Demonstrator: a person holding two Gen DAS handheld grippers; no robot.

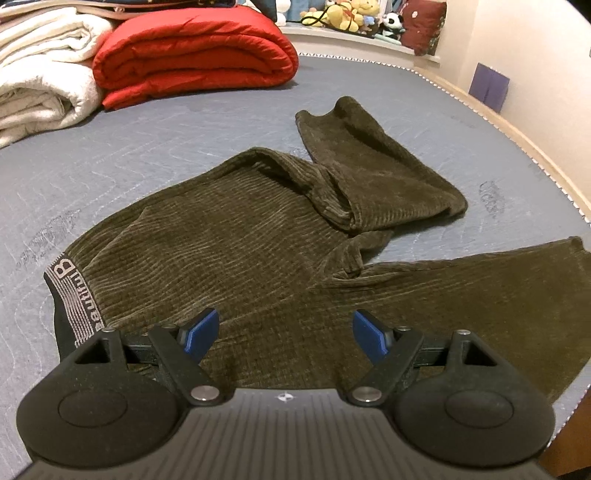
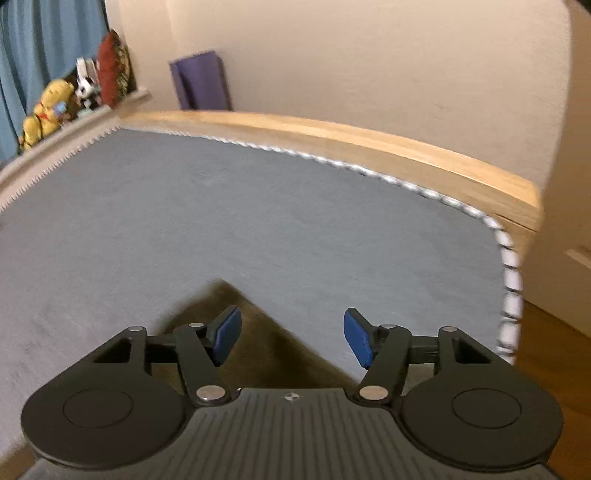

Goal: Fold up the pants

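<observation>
Dark olive corduroy pants (image 1: 258, 236) lie spread on the grey mattress (image 1: 166, 136). The waistband (image 1: 68, 295), black with white lettering, is at the left. One leg (image 1: 373, 166) is bent back toward the far right, the other leg (image 1: 480, 288) runs out to the right. My left gripper (image 1: 286, 334) is open and empty, hovering over the seat of the pants near the waist. My right gripper (image 2: 291, 338) is open and empty above a corner of a pant leg (image 2: 255, 332) on the mattress (image 2: 221, 206); that view is blurred.
A folded red quilt (image 1: 195, 51) and white blankets (image 1: 40, 70) lie at the far left of the bed. Stuffed toys (image 1: 354, 14) sit on a ledge behind. The wooden bed frame (image 2: 369, 140) and the mattress edge (image 2: 509, 266) run along the right, with floor beyond.
</observation>
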